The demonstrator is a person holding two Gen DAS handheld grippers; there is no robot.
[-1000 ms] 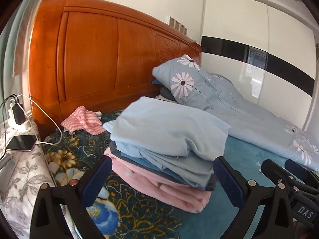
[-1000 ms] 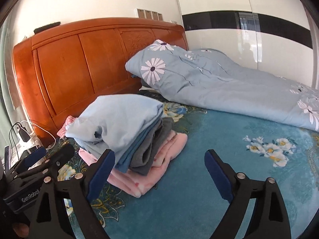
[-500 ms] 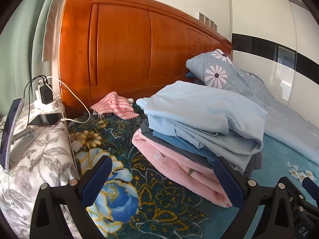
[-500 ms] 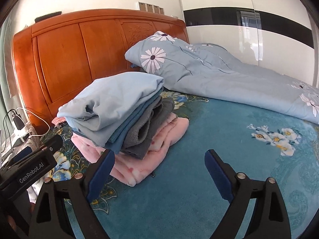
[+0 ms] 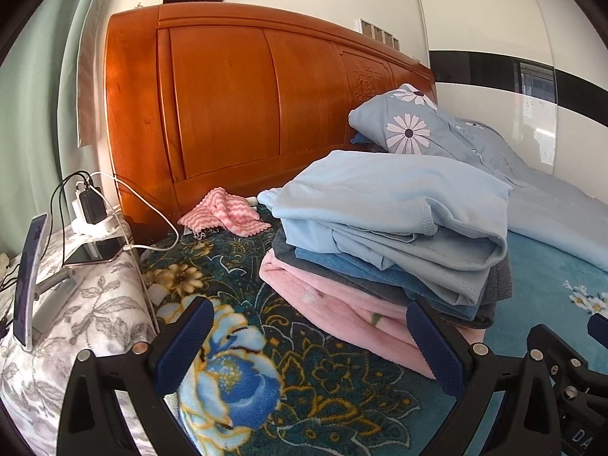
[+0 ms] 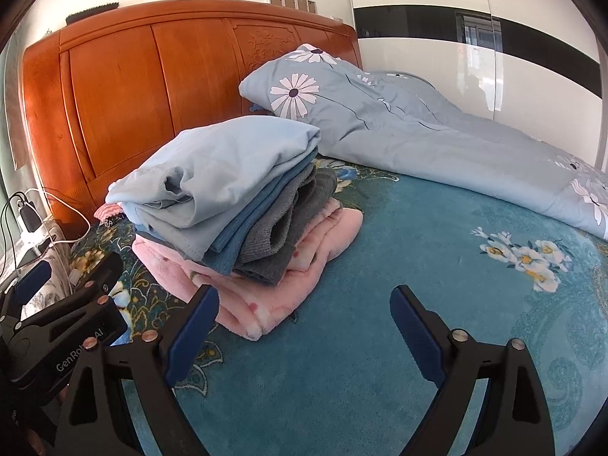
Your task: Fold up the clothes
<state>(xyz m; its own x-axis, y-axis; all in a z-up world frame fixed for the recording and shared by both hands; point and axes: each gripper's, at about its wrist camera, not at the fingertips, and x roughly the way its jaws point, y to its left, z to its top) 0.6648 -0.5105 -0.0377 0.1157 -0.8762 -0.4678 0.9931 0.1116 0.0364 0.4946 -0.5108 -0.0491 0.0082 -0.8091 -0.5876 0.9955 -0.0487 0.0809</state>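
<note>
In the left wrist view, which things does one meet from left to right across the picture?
Standing phone → black charger → pink striped cloth → stack of folded clothes → daisy-print quilt.

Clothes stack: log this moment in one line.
clothes stack: folded on bed | left gripper: open, empty | right gripper: open, empty
</note>
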